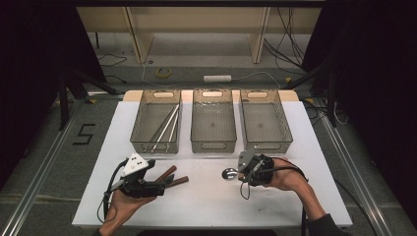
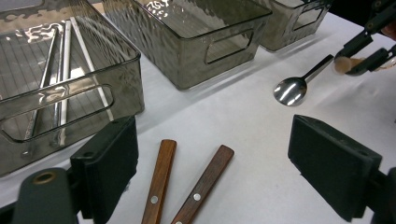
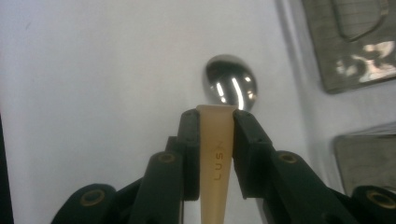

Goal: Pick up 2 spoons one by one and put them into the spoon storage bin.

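Nearest the high camera, the person's forearms come in over the white counter (image 1: 211, 196), the largest thing in the scene. At its far edge three smoky plastic bins stand in a row: the left bin (image 1: 142, 129) holds long metal utensils, while the middle bin (image 1: 196, 129) and the right bin (image 1: 284, 129) look empty. The left tool (image 1: 162, 188) hovers with its jaws wide apart, gripping nothing, just above two wooden-handled utensils (image 2: 161, 179) lying side by side on the counter. The right tool (image 1: 240, 173) is clamped on the pale handle of a spoon (image 3: 231, 86), whose polished bowl juts out beyond the fingertips, close above the counter in front of the right bin. I judge the spoon light and stiff, but its steel bowl is slick and rounded. The flat handle is the sound place to grip, as it is now, with the pads squeezing its two edges so it cannot swivel.
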`<action>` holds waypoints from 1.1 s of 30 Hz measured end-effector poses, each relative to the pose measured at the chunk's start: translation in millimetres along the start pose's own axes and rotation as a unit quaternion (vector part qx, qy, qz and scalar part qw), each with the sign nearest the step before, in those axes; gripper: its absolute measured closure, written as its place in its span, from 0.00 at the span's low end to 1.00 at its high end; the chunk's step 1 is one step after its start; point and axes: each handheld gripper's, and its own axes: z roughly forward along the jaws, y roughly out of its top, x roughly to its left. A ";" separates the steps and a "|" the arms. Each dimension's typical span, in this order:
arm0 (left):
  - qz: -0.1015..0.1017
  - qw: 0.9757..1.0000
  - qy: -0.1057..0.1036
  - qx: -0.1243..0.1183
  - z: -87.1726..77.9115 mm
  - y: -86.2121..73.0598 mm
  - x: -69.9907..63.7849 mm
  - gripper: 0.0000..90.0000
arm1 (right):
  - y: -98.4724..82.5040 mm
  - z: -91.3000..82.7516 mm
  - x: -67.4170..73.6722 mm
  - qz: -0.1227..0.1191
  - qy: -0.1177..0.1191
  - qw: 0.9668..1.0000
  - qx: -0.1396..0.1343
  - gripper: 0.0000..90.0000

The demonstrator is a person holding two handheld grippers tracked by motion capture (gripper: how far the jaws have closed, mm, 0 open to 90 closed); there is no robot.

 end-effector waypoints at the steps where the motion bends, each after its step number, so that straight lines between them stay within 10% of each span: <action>1: -0.001 1.000 0.000 -0.003 -0.2 0.0 0.1 0.17 | 0.2 -2.6 -2.0 0.008 0.000 1.000 -0.005 0.83; 15: -0.005 1.000 0.005 -0.022 -5.7 0.3 4.4 0.17 | 12.7 -39.0 -37.9 0.115 -0.028 0.984 -0.131 0.83; 33: -0.002 0.999 0.011 -0.036 -13.4 -1.5 6.9 0.17 | 64.3 -47.5 -78.7 0.189 -0.049 0.958 -0.211 0.83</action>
